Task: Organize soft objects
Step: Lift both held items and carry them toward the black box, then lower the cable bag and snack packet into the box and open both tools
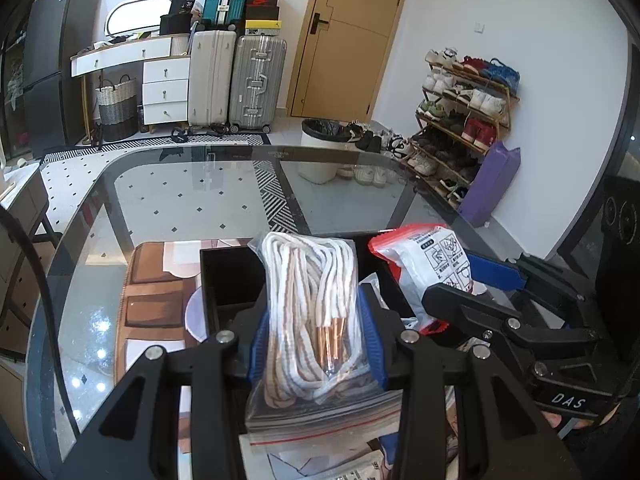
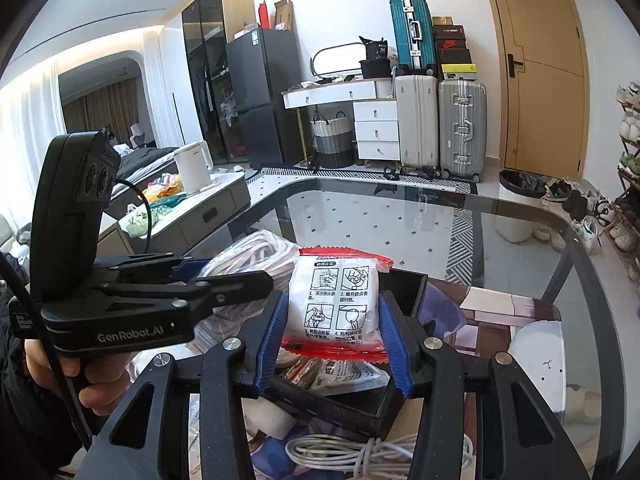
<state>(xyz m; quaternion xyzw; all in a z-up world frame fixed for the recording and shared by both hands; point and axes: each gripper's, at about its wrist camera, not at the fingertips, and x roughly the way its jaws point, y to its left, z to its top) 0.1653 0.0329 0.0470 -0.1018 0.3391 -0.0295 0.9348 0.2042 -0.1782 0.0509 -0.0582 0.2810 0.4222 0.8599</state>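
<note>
In the left wrist view, the left gripper (image 1: 314, 344) sits at lower centre, its blue pads pressed against both sides of a clear zip bag of laces (image 1: 308, 304). The bag holds coiled white cord with tan flecks and copper-coloured tips, and has a red seal strip at its lower edge. It hangs over the black box (image 1: 228, 276). At right, the right gripper (image 1: 460, 276) clamps a white packet (image 1: 424, 260) with red ends.

In the right wrist view, the right gripper (image 2: 332, 320) pinches that white packet (image 2: 334, 300), printed with black instruction drawings, at frame centre above the black box (image 2: 404, 288). The left gripper (image 2: 240, 276) reaches in from the left with the bag of laces (image 2: 256, 252).
</note>
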